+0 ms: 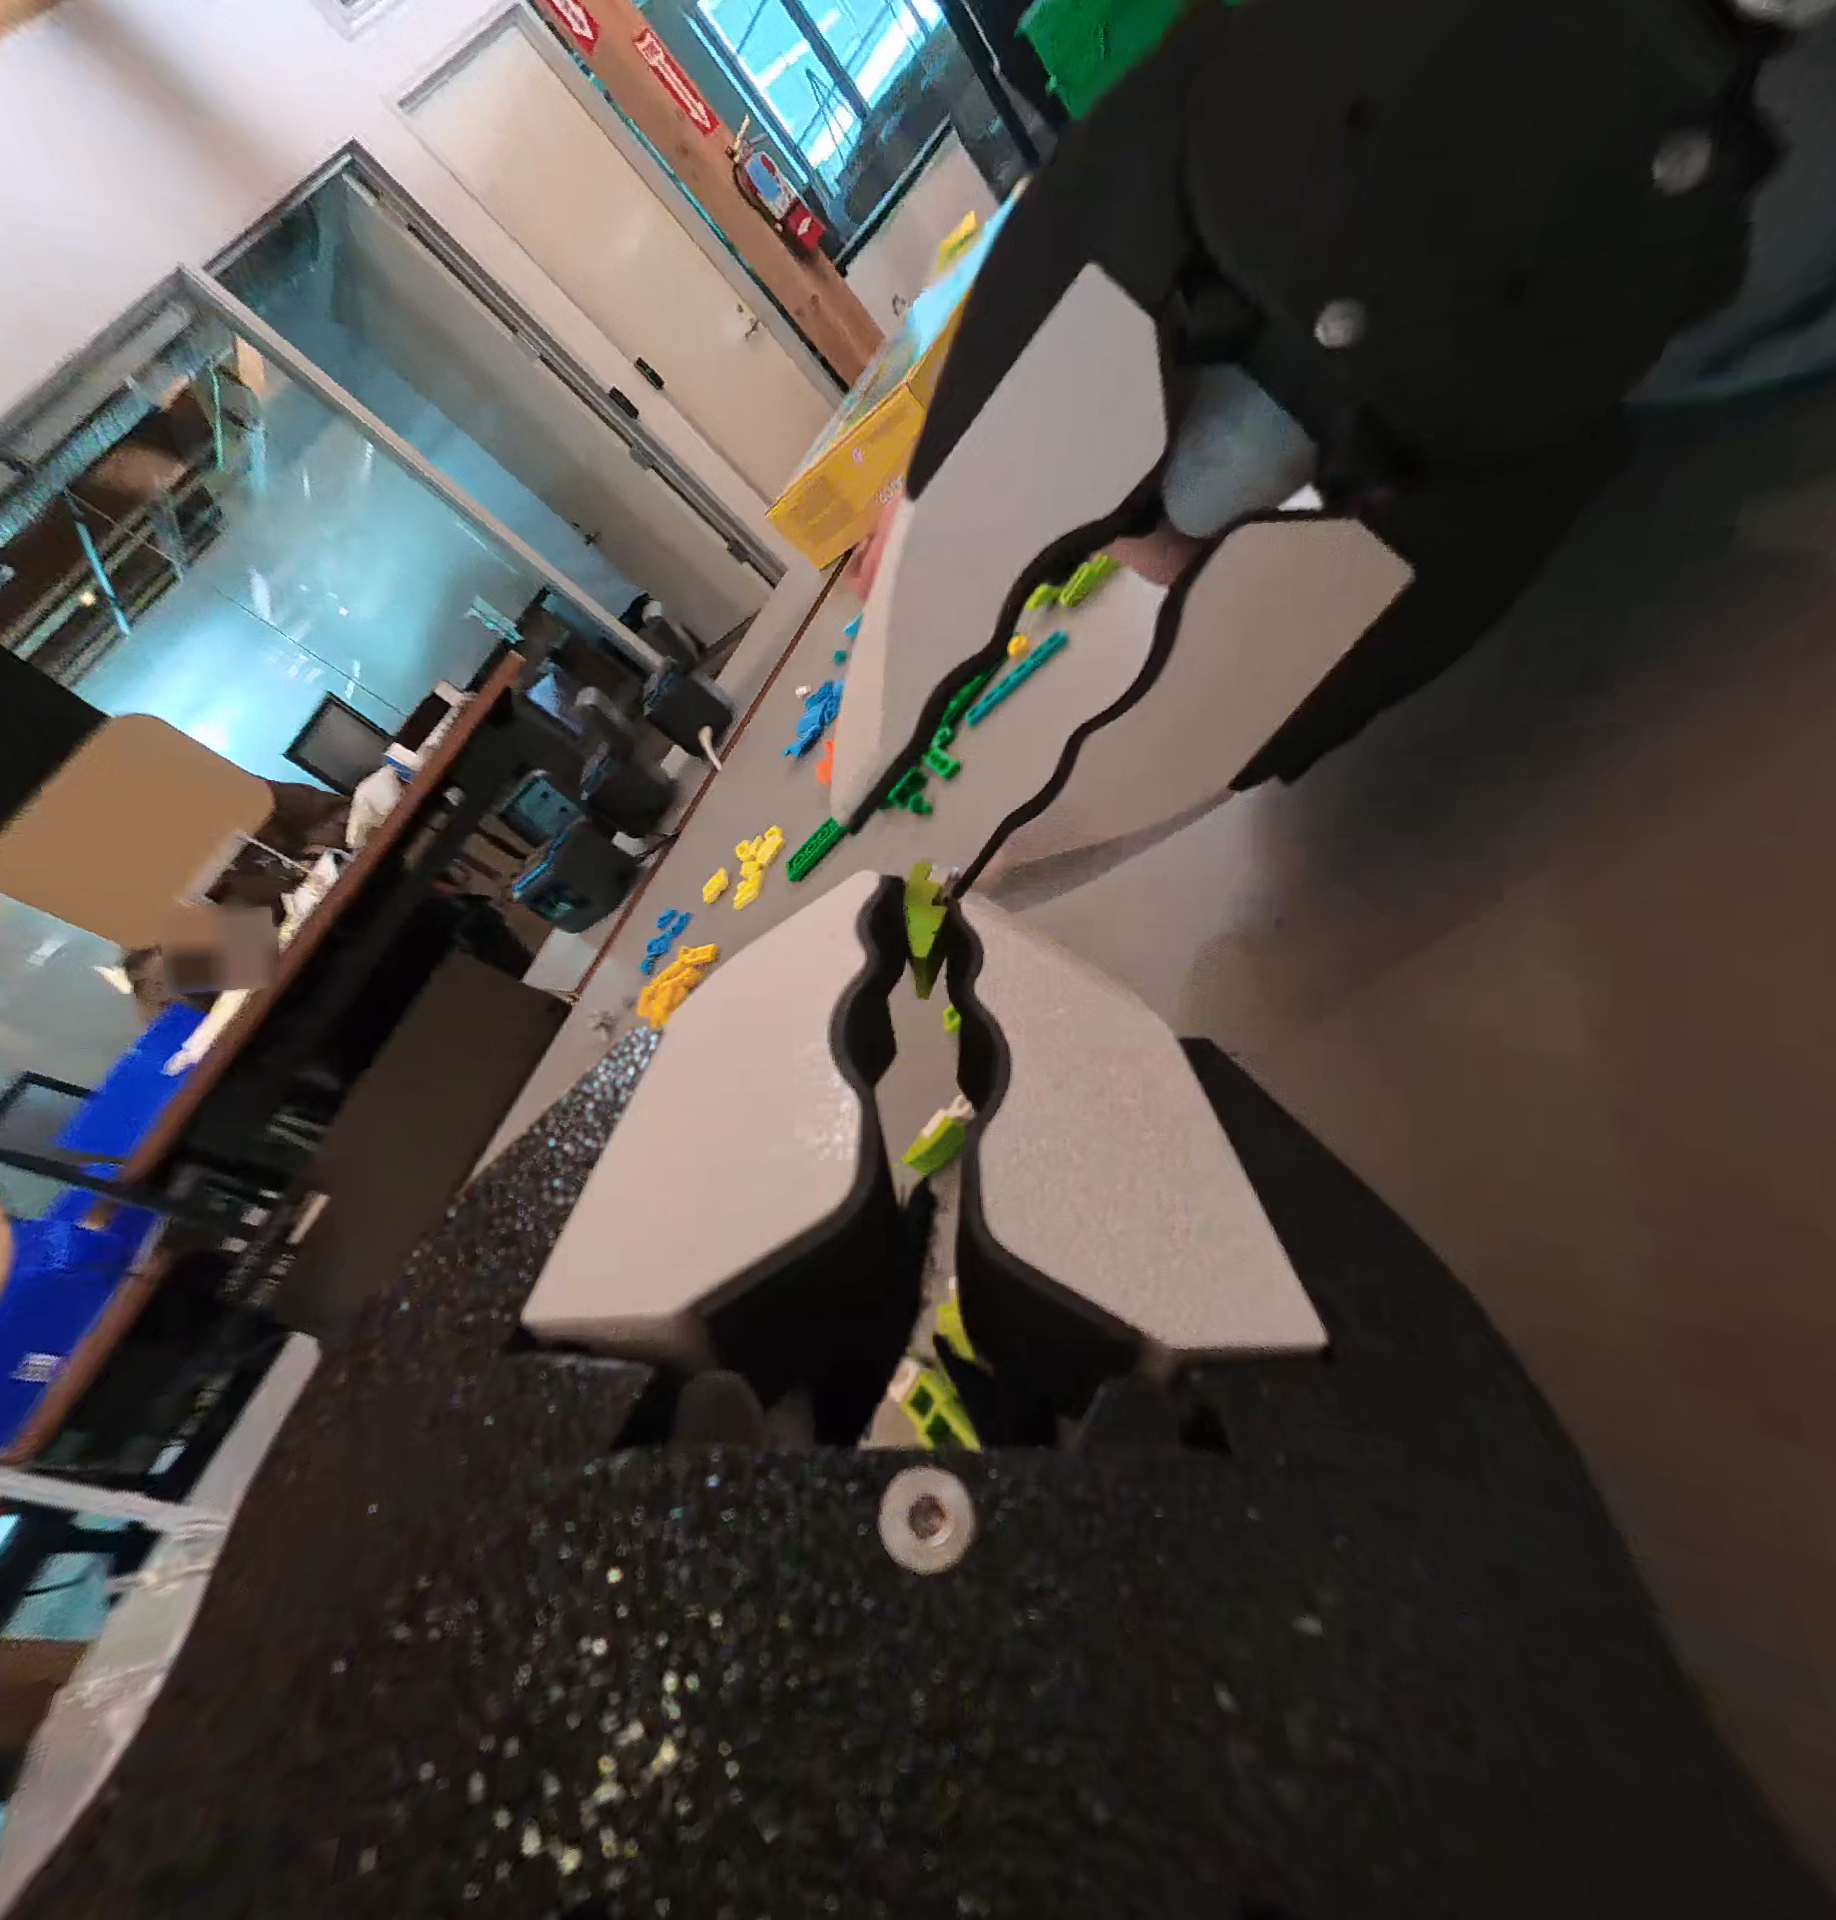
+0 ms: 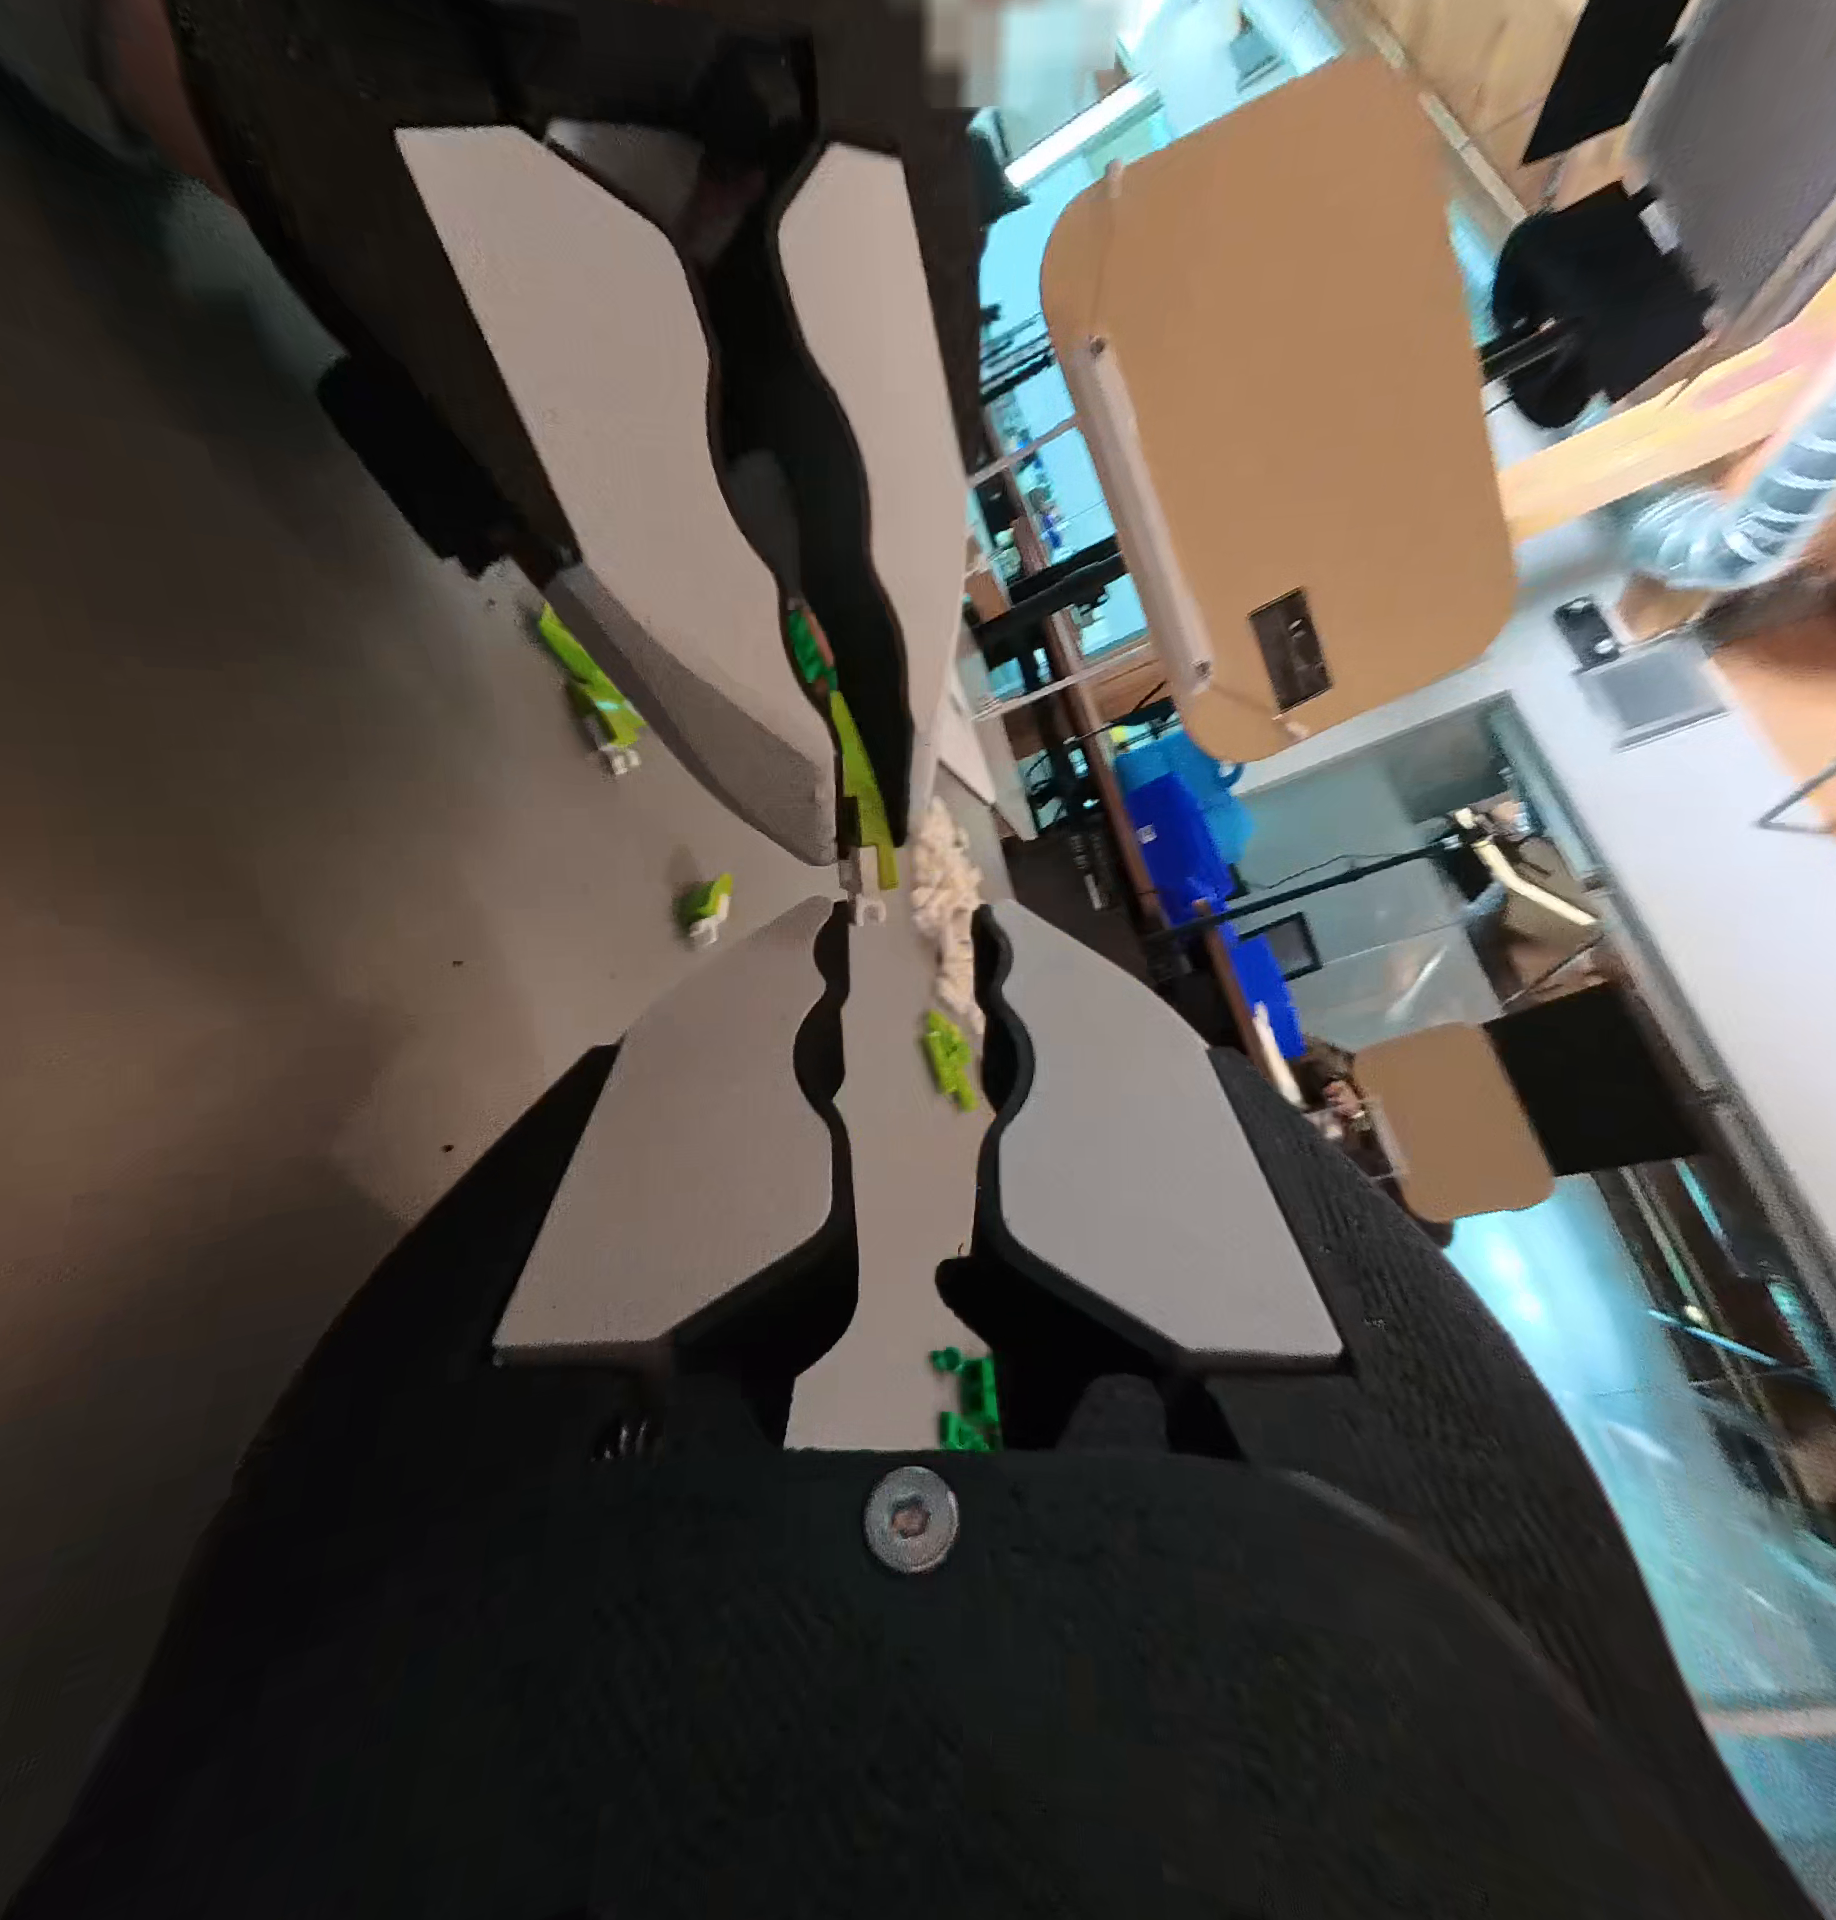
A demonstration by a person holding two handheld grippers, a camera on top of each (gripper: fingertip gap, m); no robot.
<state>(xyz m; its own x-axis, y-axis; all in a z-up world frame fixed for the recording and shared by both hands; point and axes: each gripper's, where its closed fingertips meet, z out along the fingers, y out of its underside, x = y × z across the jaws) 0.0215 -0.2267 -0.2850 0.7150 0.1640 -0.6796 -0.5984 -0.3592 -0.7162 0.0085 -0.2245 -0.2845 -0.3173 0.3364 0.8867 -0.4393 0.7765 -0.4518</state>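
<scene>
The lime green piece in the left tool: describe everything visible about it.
The lime green piece is a small, flat, wedge-like plastic building part with a glossy look. It stands on edge between the tips of the left tool, whose fingers are closed on it. In the right wrist view its end pokes out of the tips with a small white clip attached. The right tool faces it, open, tips close by.

This looks like an office or lab workroom: glass-walled rooms (image 1: 301, 540) at ten o'clock, long desks (image 1: 394, 821) carrying monitors (image 1: 337, 743), and blue storage bins (image 2: 1194, 831) at three o'clock.
</scene>
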